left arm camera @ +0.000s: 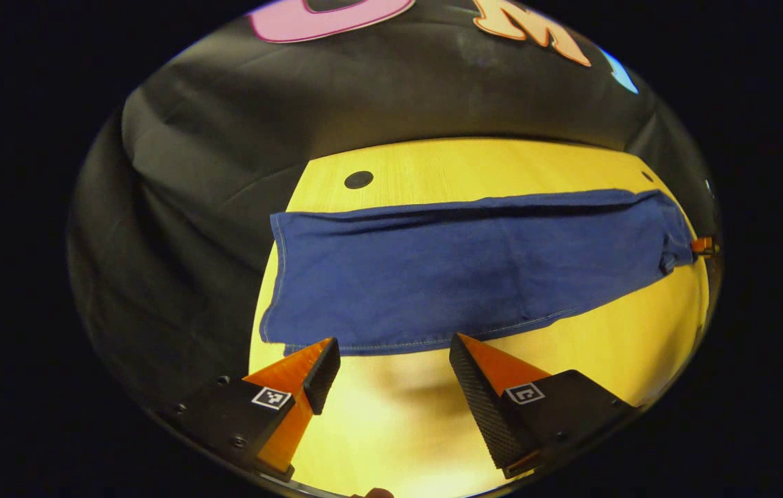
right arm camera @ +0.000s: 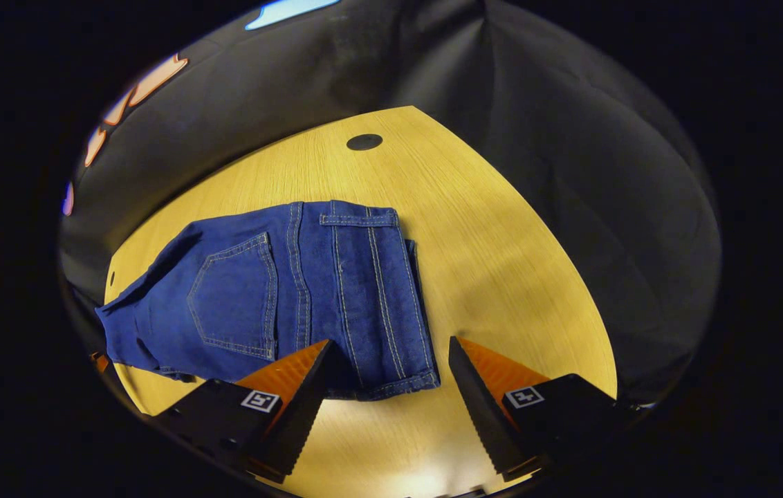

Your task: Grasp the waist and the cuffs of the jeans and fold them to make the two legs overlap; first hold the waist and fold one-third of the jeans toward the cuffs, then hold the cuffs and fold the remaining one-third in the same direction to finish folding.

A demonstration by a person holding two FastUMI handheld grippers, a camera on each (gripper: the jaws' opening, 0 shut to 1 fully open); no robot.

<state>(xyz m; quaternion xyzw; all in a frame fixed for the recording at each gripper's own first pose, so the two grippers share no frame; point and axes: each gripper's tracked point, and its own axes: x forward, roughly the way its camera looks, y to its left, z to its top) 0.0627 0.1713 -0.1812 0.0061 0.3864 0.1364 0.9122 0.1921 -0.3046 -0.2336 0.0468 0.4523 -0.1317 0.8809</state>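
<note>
Blue jeans (left arm camera: 467, 270) lie flat along the wooden table (left arm camera: 502, 166), one leg stacked on the other. The cuffs (left arm camera: 281, 277) are at the left in the left gripper view. My left gripper (left arm camera: 395, 342) is open, its fingertips at the near long edge of the legs close to the cuffs, holding nothing. In the right gripper view the waist (right arm camera: 419, 311) and a back pocket (right arm camera: 236, 297) of the jeans (right arm camera: 295, 290) face me. My right gripper (right arm camera: 390, 342) is open, and its left finger lies over the near corner of the waist.
The table (right arm camera: 502, 263) has a round black hole (right arm camera: 364, 142) near its far edge, also visible as a hole (left arm camera: 358, 180) beyond the legs. Black cloth wall surrounds the table closely. Bare wood lies to the right of the waist and in front of the legs.
</note>
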